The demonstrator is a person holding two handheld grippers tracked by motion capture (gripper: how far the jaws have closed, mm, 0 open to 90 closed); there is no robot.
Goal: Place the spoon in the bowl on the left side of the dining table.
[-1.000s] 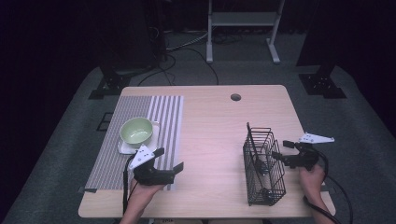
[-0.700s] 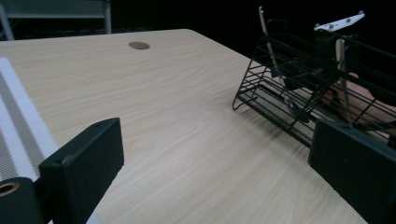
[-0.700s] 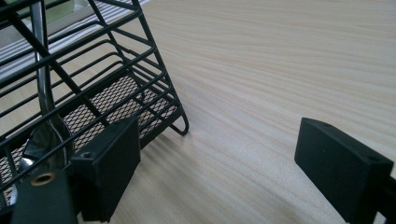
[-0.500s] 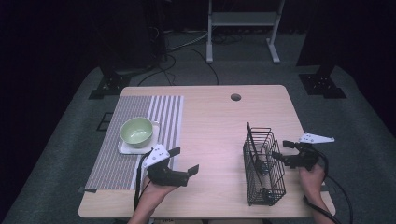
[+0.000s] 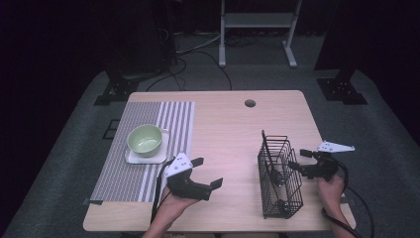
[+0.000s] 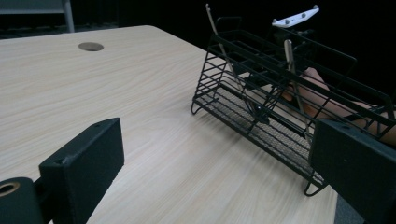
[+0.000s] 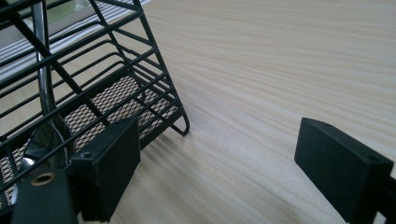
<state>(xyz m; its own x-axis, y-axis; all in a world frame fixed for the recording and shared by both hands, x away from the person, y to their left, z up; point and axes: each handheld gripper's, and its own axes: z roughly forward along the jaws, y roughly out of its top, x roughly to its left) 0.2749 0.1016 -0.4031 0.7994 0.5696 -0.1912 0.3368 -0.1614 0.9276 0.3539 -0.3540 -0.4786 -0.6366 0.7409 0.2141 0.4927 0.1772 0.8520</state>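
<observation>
My left gripper (image 5: 207,173) has swung from the bowl (image 5: 144,139) toward the wire basket (image 5: 279,174), fingers apart and empty, the right gripper (image 5: 295,159) likewise agape beside it.

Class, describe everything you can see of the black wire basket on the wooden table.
The black wire basket is a long, narrow rack of thin dark metal rods with a fine mesh floor and small looped feet. It stands upright on the right part of the light wooden table. Metal utensils lean inside it, handles up. The right gripper sits open by its right side; whether they touch is unclear.
</observation>
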